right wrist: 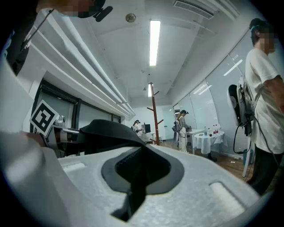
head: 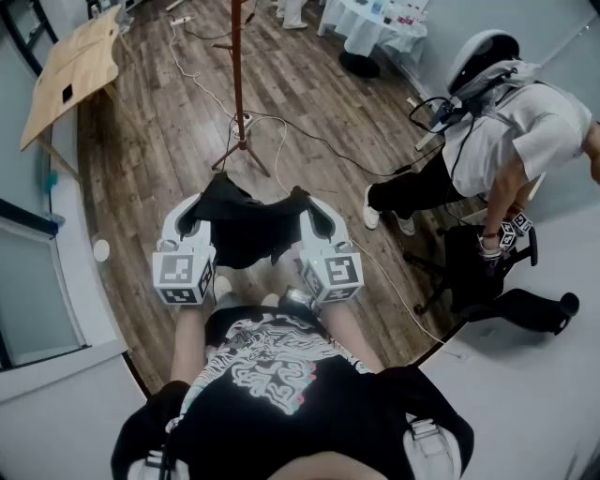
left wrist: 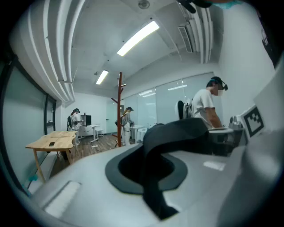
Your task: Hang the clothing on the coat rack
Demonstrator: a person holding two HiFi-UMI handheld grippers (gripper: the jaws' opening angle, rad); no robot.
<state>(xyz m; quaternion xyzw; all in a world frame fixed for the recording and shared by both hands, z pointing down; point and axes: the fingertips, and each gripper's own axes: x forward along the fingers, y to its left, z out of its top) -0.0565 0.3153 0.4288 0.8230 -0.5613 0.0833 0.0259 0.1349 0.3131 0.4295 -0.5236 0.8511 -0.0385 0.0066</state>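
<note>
Underfoot, the plank floor [head: 150, 150] takes up most of the room and runs away from the holder towards the far end. At the right it ends in a curved edge against a pale surface [head: 525, 394]. A second person [head: 506, 131] bends over at that edge, their white shoes on the planks off to the right of the garment, beside a black chair [head: 478, 272]. A wooden table [head: 75, 66] stands along the left side, its near corner well apart from the rack. A round table under a white cloth [head: 375, 23] stands at the far right.

The rack [head: 237, 84], a thin reddish-brown pole on splayed legs, stands upright and straight ahead, between the two tables. The planks from the holder to its foot are bare apart from cables [head: 309, 136], which loop past the legs and trail off right towards the second person.

The black garment [head: 246, 230] hangs low in front of the holder, stretched between the two grippers and sagging in the middle, well apart from the rack. The left gripper [head: 194, 220] is clamped on its left edge and the right gripper [head: 314, 217] on its right edge. In each gripper view a strip of black cloth comes out between the closed jaws, and the rack's pole shows beyond it.
</note>
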